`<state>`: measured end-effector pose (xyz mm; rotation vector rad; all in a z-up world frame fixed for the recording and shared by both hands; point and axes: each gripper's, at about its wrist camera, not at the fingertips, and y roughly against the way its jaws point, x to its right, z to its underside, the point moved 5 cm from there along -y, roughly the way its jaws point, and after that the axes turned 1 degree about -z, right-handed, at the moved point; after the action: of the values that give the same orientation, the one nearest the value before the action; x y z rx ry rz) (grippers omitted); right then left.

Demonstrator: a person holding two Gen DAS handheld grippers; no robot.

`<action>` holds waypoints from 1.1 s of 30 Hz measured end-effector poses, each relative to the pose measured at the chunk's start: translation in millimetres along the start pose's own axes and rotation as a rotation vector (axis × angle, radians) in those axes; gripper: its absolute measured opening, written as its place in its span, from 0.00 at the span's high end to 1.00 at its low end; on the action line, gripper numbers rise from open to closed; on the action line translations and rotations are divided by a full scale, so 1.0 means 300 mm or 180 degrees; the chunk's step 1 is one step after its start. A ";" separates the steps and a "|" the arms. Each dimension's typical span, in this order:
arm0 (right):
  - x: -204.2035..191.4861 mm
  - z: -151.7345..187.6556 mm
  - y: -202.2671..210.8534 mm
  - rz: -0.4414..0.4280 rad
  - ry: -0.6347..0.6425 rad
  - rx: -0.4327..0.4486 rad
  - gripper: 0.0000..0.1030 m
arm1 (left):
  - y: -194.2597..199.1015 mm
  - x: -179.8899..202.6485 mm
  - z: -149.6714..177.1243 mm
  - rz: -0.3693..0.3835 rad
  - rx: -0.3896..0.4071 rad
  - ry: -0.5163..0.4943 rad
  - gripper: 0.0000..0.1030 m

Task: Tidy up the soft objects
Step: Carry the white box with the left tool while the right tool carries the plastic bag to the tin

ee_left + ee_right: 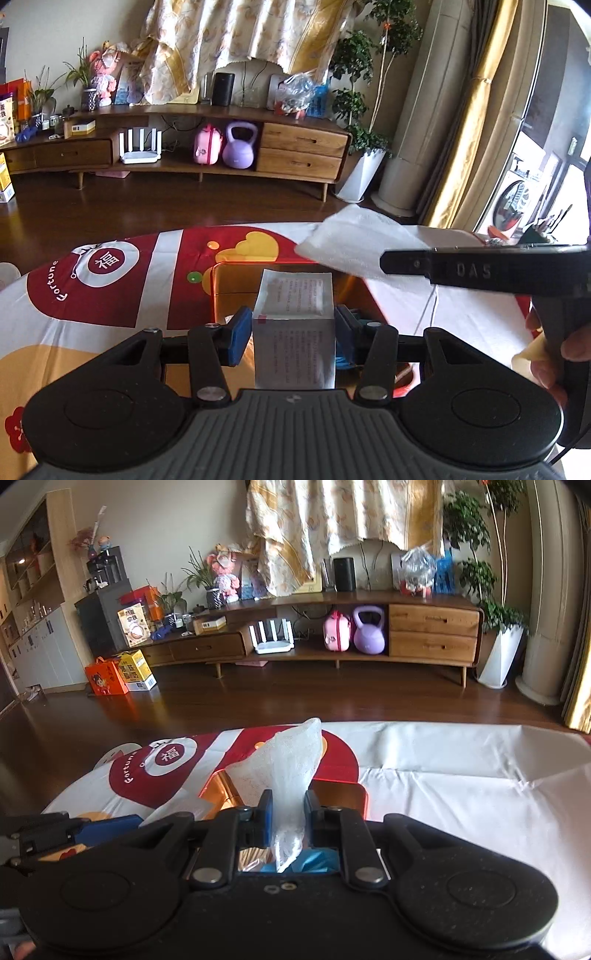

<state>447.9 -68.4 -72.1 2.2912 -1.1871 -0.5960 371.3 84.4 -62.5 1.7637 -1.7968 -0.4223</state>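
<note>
Tissue sits pinched in my right tool; only the left wrist view shows my left tool clamping the printed packet over the orange tray.

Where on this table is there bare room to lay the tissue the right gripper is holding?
Best patch: the white stretch of tablecloth right of the orange tray, running to the far edge. The red "Fortune" print left of the tray also looks bare. Crowded: the tray itself, where the left gripper clamps the packet beside the right gripper and its tissue.
</note>
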 end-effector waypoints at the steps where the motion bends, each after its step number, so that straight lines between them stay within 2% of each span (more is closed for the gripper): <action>1: 0.005 0.000 -0.020 0.0011 0.0015 -0.0035 0.85 | -0.015 -0.006 0.001 -0.0005 -0.0009 0.0007 0.54; 13: 0.038 0.106 -0.178 0.0085 0.0036 -0.0362 0.84 | -0.187 -0.037 0.052 -0.0088 -0.0231 0.0015 0.54; 21: 0.026 0.158 -0.222 0.0101 0.0143 -0.0508 0.84 | -0.248 -0.025 0.082 -0.0063 -0.0357 -0.0044 0.54; 33: 0.047 0.161 -0.202 0.0045 0.0038 -0.0447 0.72 | -0.280 -0.024 0.121 -0.0056 -0.0469 -0.0074 0.54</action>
<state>465.1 -60.3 -148.4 2.1644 -1.1187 -0.6388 416.4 78.9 -142.2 1.6803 -1.7208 -0.5696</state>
